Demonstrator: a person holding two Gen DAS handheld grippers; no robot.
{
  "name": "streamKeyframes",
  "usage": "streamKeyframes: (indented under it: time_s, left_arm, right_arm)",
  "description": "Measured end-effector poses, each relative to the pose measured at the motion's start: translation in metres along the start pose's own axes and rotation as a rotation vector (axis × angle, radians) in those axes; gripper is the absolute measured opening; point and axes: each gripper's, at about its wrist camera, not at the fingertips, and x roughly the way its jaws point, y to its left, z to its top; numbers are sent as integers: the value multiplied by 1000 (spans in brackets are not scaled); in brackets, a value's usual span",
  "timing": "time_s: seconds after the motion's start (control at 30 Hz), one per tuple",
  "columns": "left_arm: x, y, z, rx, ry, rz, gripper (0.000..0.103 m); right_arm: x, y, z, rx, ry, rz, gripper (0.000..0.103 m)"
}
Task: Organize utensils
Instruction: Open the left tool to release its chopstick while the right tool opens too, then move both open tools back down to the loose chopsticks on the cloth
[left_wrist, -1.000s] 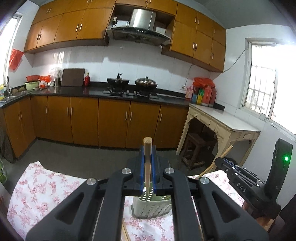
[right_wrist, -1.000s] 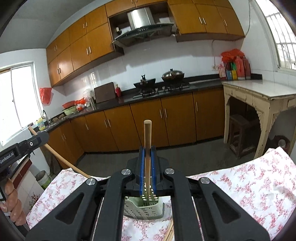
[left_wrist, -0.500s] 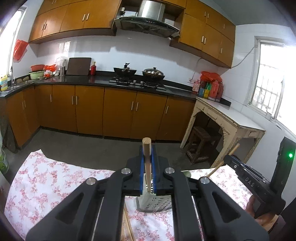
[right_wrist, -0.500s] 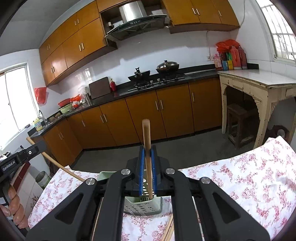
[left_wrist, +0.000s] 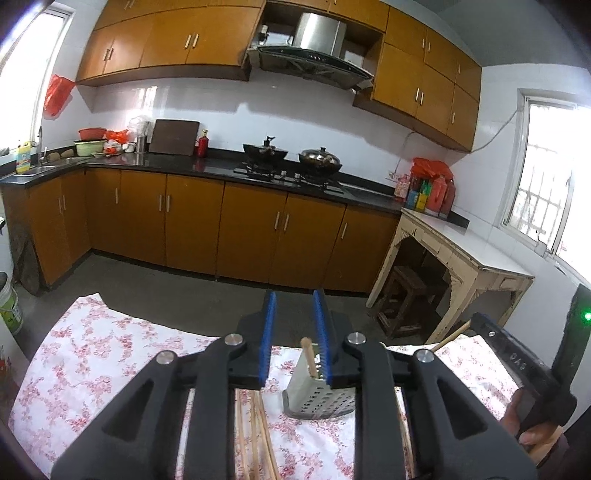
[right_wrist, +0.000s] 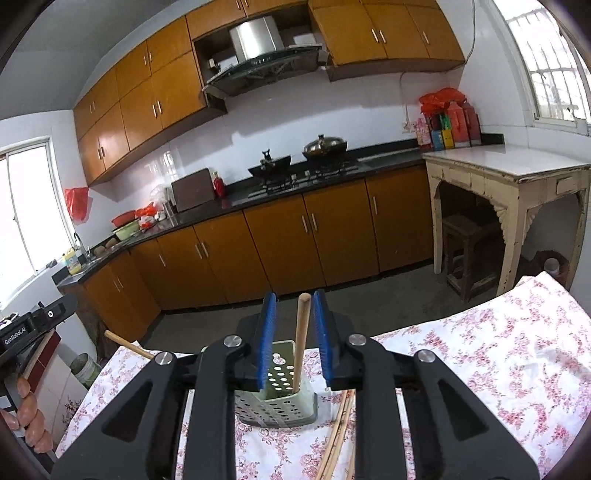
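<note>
Here, your floral tablecloth (right_wrist: 480, 354) faces orange kitchen cabinets (left_wrist: 251, 229). The pale perforated utensil holder (right_wrist: 280, 406) stands on it, with wooden sticks (right_wrist: 301, 339) upright inside. Both left gripper (left_wrist: 293, 339) and right gripper (right_wrist: 293, 339) are spread, gripping nothing.

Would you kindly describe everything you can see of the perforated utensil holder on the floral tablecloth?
The utensil holder is a pale green plastic caddy, boxy, with round holes in its walls. It stands upright on the floral tablecloth. One wooden chopstick stands in it, leaning slightly, its rounded end sticking above the rim. More chopsticks lie on the cloth beside its base. The open right gripper flanks it without touching.
</note>
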Motion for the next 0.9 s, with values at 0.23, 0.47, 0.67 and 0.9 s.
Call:
streamKeyframes:
  time_s: [0.23,0.47,0.67,0.9]
  left_arm:
    - [-38,22,-30,24,-18,64,29]
    - [-27,54,-85,19,97,154,32]
    - [8,67,-130,36,207,195,34]
    - [28,65,-173,95,266,214,55]
  right_arm:
    - [-46,-25,-17,-18,-35,-54,30]
    - [-31,-68,-66,6,91,-177,30]
    - [8,-84,-120,20,269,-206,30]
    - [41,-80,-171,12,440,-178,29]
